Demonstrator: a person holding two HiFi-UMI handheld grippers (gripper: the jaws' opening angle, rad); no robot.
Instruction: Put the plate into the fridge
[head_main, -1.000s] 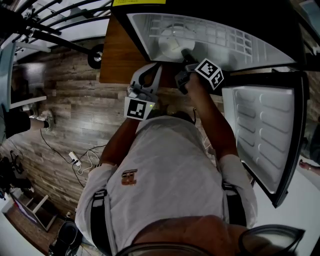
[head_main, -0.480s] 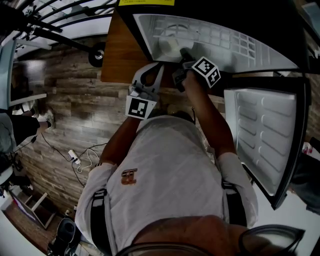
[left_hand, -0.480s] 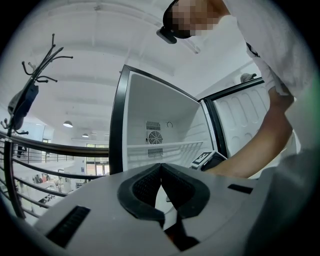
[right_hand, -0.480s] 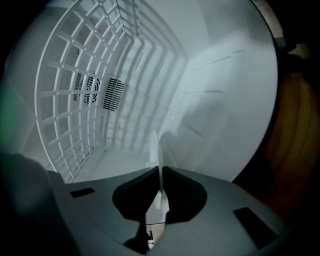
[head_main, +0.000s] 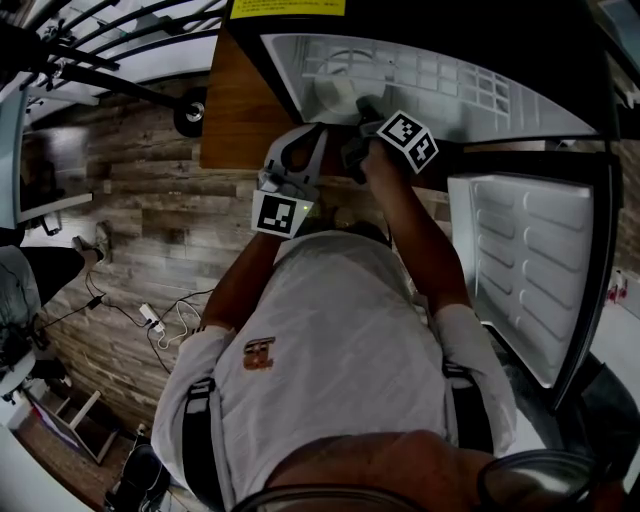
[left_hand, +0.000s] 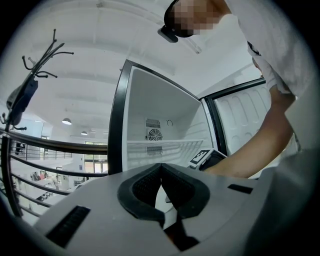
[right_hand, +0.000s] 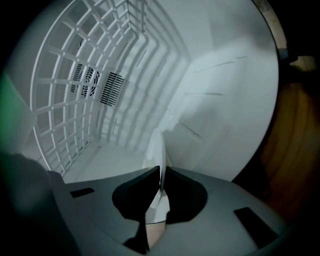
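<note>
Plate (right_hand: 156, 145) count: one, pinched edge-on in my right gripper (right_hand: 161, 171), inside the one fridge (right_hand: 225, 75). My left gripper (left_hand: 161, 166) is closed, empty, just outside.

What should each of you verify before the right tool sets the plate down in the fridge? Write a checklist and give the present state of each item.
1. The right tool is shut on the rim of the plate: ok.
2. The door is swung open: ok.
3. The plate is inside the fridge, with white walls around it: ok.
4. The white surface ahead of the plate is bare: ok.
5. The plate rests on something: cannot tell.
6. The left tool is shut, empty and outside the fridge: ok.
</note>
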